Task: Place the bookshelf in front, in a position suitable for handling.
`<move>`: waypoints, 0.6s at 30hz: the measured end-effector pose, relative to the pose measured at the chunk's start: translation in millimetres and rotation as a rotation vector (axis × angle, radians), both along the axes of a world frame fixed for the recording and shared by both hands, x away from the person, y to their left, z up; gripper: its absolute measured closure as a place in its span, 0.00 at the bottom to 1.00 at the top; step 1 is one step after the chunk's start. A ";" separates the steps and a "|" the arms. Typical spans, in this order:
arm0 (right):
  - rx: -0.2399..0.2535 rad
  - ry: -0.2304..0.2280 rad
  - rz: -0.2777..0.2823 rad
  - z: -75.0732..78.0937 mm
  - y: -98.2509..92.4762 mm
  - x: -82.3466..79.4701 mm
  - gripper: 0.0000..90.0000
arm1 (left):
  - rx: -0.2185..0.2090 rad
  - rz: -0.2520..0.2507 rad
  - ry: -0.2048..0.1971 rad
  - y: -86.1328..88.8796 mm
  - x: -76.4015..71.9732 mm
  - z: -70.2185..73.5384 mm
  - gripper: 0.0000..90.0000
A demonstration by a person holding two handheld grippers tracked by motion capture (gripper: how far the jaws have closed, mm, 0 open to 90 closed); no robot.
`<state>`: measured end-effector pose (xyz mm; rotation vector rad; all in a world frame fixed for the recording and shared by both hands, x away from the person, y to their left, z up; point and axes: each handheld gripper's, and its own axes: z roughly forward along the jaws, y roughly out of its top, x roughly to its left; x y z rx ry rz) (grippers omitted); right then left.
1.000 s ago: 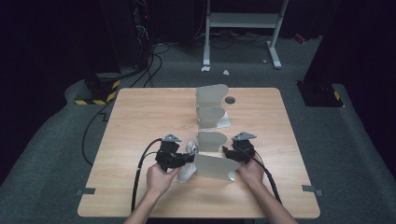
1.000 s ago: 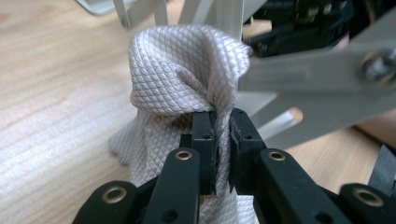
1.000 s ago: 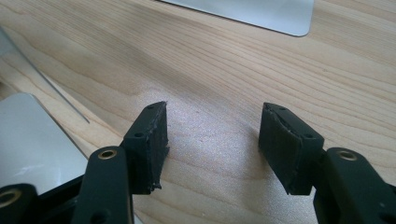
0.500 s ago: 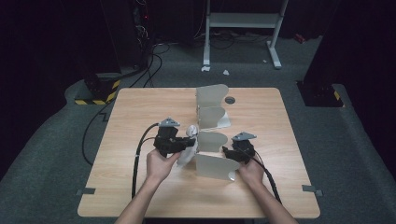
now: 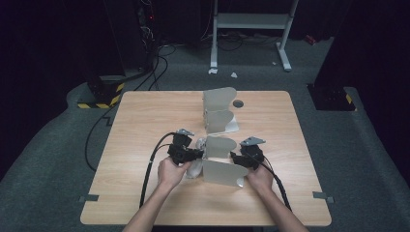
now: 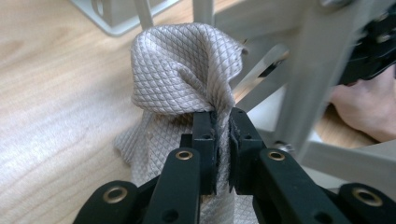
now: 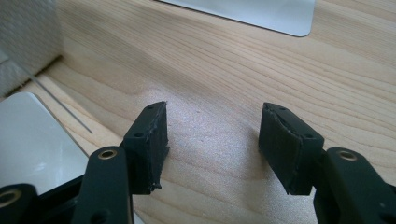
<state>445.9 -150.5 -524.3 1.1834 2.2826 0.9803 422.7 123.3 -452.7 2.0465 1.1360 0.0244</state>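
Note:
A grey quilted cloth [image 6: 182, 70] bunches up in front of my left gripper [image 6: 223, 116], whose jaws are shut on a fold of it. In the high view the cloth [image 5: 195, 168] hangs from the left gripper [image 5: 198, 153] right beside the near grey metal stand [image 5: 220, 170]. My right gripper [image 5: 235, 157] sits at the stand's right side. In its own view the right gripper [image 7: 212, 126] stands open just above bare wood with nothing between its fingers, and a corner of the cloth [image 7: 28, 42] lies at the far left.
A second grey metal stand [image 5: 218, 104] with curved plates stands farther back at the table's middle, a small dark round hole [image 5: 237, 103] beside it. Flat metal plates [image 7: 28, 135] lie on the wood near the right gripper. Cables trail off the table's front and left.
The left gripper has carried the cloth to the right, up against the near stand. The right gripper has kept still.

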 end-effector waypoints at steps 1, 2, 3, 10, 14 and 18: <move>0.000 0.000 0.000 0.0 0.0 0.0 0.47 | -0.016 0.004 -0.015 1.8 -0.7 3.2 0.92; 0.000 0.000 0.001 0.0 0.0 0.0 0.47 | -0.029 0.005 -0.029 3.1 -1.5 6.1 0.92; 0.000 0.000 0.001 0.0 0.0 0.0 0.47 | -0.054 0.008 -0.045 4.8 -3.0 11.1 0.92; -0.001 0.000 0.003 0.0 0.1 -0.1 0.47 | -0.030 -0.022 -0.159 3.9 -7.0 44.4 0.92; 0.000 0.000 0.003 0.0 0.1 -0.1 0.47 | -0.049 -0.020 -0.134 4.4 2.2 37.1 0.92; -0.001 0.000 0.001 0.0 0.2 -0.3 0.47 | -0.027 -0.020 -0.068 -1.8 15.0 20.4 0.92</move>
